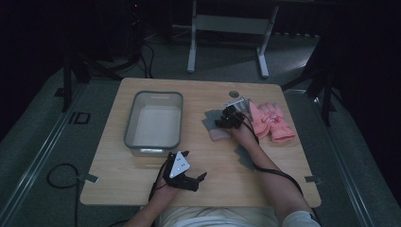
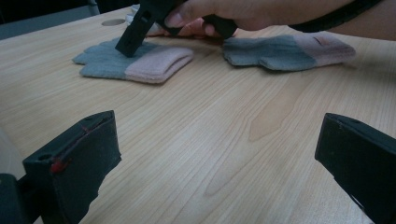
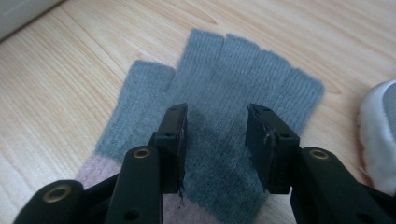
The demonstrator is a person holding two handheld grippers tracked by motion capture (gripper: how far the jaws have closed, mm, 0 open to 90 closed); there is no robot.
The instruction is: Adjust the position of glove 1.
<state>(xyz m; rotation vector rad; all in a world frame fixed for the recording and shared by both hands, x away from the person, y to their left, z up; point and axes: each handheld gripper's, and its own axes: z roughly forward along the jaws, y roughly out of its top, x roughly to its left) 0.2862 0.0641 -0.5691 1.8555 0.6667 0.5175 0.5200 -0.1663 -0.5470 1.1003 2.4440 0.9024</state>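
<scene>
A grey knit glove with a pink cuff (image 1: 213,126) (image 3: 233,93) lies flat on the wooden table (image 1: 142,182), fingers pointing away. My right gripper (image 1: 227,120) (image 3: 216,116) is right over its palm, tips down at the fabric, jaws partly apart and open with no fabric pinched between them. In the left gripper view one right jaw rests on that glove (image 2: 130,60). A second grey glove (image 1: 245,156) (image 2: 285,49) lies beside the right forearm. My left gripper (image 1: 183,174) (image 2: 215,154) sits near the front edge, jaws wide open with nothing between them.
A grey plastic bin (image 1: 128,127) stands left of the middle, and nothing shows inside it. A pair of pink gloves (image 1: 274,123) lies to the right of the right gripper. A white-rimmed item (image 3: 380,135) shows at the right edge of the right gripper view.
</scene>
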